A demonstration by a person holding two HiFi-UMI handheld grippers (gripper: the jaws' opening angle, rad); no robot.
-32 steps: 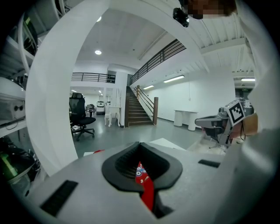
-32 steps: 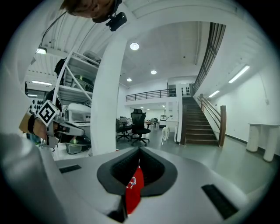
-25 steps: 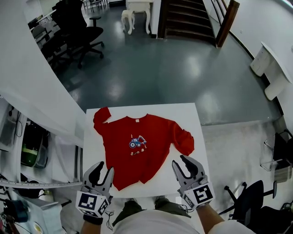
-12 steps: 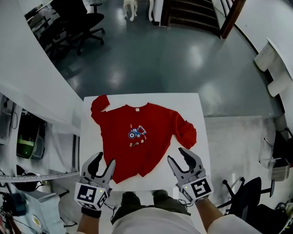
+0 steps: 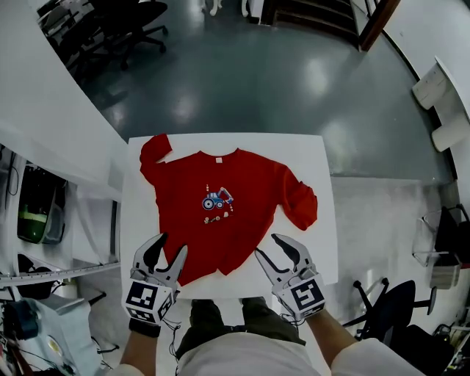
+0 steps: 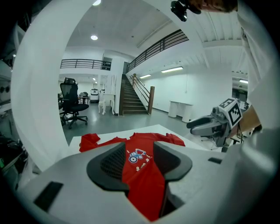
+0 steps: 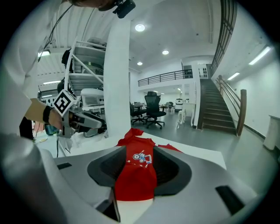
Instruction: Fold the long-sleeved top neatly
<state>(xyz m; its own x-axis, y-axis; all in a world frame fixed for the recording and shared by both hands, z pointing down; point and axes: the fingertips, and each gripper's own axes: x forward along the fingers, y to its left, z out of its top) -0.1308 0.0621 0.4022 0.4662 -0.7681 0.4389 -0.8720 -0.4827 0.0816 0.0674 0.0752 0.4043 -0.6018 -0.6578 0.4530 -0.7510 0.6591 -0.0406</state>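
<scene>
A red long-sleeved top (image 5: 220, 213) with a small blue tractor print lies flat, front up, on the white table (image 5: 323, 242), neckline at the far side. Its left sleeve is folded up at the far left corner and its right sleeve is bunched at the right edge. My left gripper (image 5: 170, 246) hovers at the near left corner of the hem, my right gripper (image 5: 269, 246) at the near right corner. The jaws of both are opening, and nothing is pressed between the pads. The top (image 6: 142, 175) shows through the left gripper's (image 6: 138, 164) gap, and the same top (image 7: 135, 179) through the right gripper's (image 7: 139, 168) gap.
The table stands on a glossy grey floor. Black office chairs (image 5: 132, 22) stand far left and a staircase (image 5: 308, 11) is at the back. Shelving with equipment (image 5: 37, 220) runs along the left, a white counter (image 5: 440, 95) on the right. The person's legs (image 5: 220, 323) are at the near edge.
Both grippers have dropped lower and come forward to the near hem of the top, and their jaws have spread wider. The top has not moved.
</scene>
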